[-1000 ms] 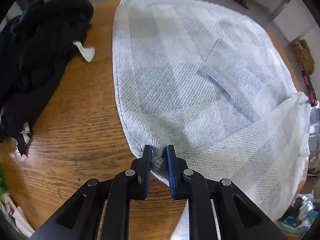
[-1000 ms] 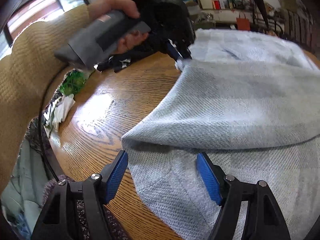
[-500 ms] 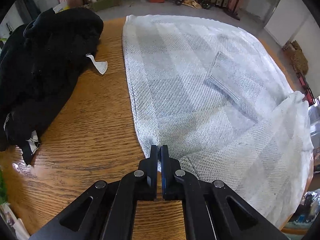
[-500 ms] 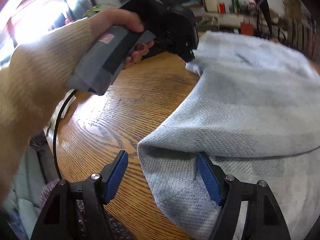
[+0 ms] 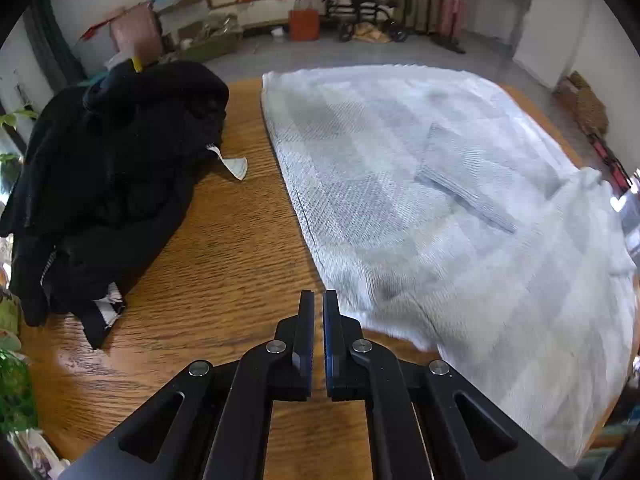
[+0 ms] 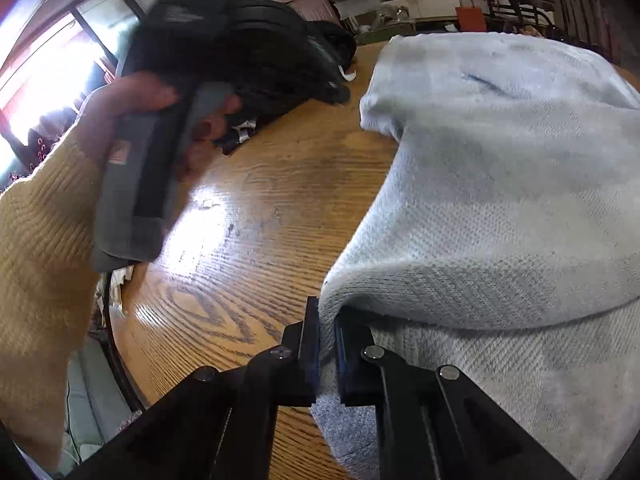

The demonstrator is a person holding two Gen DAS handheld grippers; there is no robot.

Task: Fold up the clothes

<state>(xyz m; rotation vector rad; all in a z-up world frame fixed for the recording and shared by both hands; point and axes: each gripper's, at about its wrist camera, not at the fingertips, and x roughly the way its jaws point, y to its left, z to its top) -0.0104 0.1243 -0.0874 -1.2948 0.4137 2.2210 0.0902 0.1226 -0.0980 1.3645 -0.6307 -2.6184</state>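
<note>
— Left gripper (image 5: 315, 300)?
— My fingers pressed together, empty, over bare wooden table (image 5: 224, 264), beside the grey sweater (image 5: 440, 216).
— Right gripper (image 6: 327, 312)?
— Closing, pinching the sweater's folded edge; it lies spread across the table.

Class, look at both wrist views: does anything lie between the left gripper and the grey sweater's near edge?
Nothing visible does. The left gripper is shut and empty over bare wooden table, with the grey sweater just to its right. The black clothes pile lies off to the left. The right gripper already pinches the sweater's fold.
</note>
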